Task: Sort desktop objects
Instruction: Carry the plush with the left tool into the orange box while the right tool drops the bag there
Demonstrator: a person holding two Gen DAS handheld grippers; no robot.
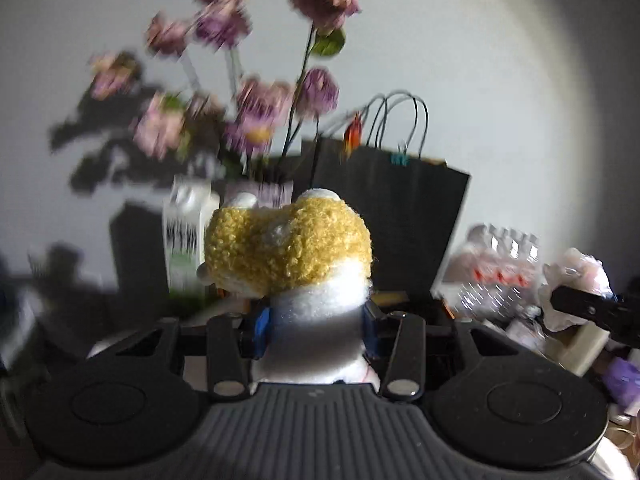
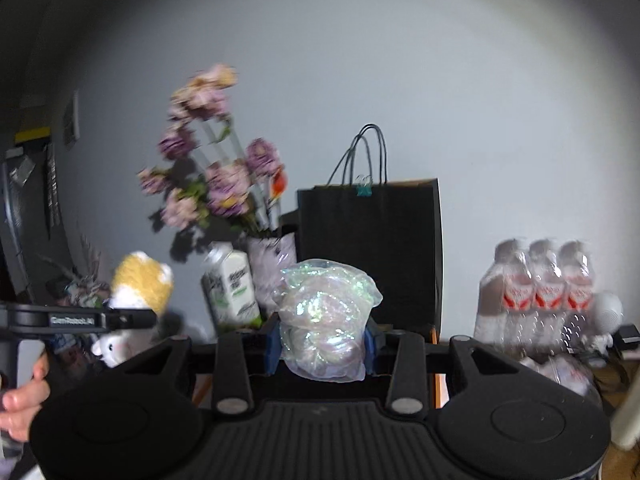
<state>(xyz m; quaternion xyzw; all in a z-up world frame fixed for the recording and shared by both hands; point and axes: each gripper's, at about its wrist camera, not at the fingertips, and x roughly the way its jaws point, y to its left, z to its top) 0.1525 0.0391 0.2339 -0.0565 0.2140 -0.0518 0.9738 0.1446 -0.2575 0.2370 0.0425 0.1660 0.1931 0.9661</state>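
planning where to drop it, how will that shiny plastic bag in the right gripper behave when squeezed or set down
The iridescent bag looks crinkly and soft, bulging past the right gripper, so it likely squashes rather than resists. Probably light for its size. Its glossy film may slip, and once set down it may slump.

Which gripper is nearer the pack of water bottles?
Right. The right gripper, holding the iridescent bag, sits just left of the bottle pack; the left gripper, with the plush toy, is farther left.
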